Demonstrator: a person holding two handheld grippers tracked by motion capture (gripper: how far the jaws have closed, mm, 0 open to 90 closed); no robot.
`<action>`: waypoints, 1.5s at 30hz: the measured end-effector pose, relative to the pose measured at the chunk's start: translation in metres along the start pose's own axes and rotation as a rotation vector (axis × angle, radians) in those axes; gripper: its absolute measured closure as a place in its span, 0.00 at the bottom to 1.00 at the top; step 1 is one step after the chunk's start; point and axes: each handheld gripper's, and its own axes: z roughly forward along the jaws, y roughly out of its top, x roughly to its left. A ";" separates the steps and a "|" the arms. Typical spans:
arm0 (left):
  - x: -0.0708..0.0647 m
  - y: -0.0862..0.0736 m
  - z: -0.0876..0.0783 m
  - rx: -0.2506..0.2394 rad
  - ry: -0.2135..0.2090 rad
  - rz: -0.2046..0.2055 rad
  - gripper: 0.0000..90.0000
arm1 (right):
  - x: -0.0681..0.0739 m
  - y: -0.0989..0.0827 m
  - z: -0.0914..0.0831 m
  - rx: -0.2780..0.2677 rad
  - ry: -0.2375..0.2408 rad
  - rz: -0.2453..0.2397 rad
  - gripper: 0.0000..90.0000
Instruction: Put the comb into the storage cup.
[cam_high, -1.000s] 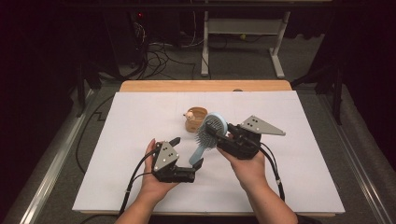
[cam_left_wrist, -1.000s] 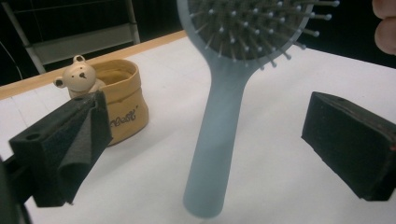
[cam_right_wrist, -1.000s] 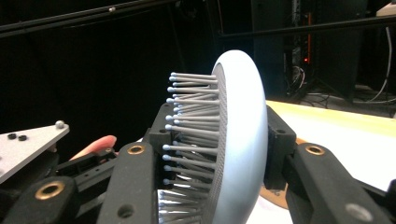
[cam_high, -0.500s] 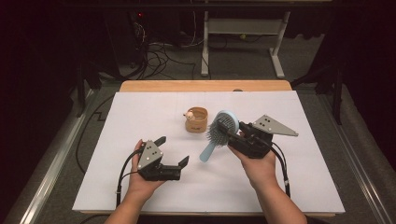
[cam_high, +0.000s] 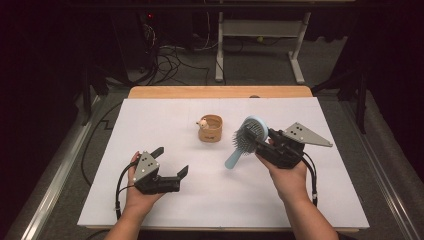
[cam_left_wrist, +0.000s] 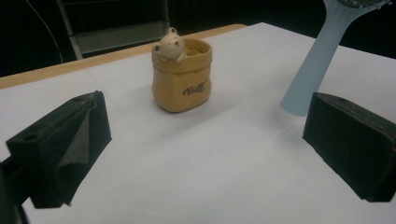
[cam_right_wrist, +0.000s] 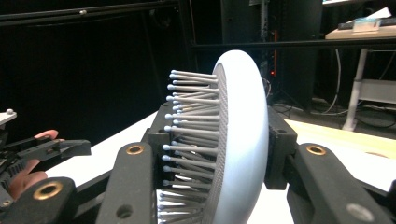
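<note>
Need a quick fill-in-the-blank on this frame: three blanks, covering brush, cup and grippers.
1. The right gripper is shut on the head of a light blue ____.
2. The left gripper has its jaws ____, with nothing between them.
3. The yellow cup with a small bear figure on its rim stands ____ on the white table cover.

Missing words: hairbrush; open; upright
</note>
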 end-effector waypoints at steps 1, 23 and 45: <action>0.002 -0.001 0.000 0.003 0.002 -0.003 0.02 | -0.001 0.000 -0.001 -0.001 -0.005 0.002 0.65; 0.028 -0.012 -0.016 0.005 0.038 -0.024 0.01 | -0.017 -0.001 -0.016 -0.041 -0.047 -0.046 0.64; 0.025 -0.014 -0.014 0.011 0.020 -0.009 0.01 | -0.014 0.001 0.001 -0.069 -0.034 -0.052 0.64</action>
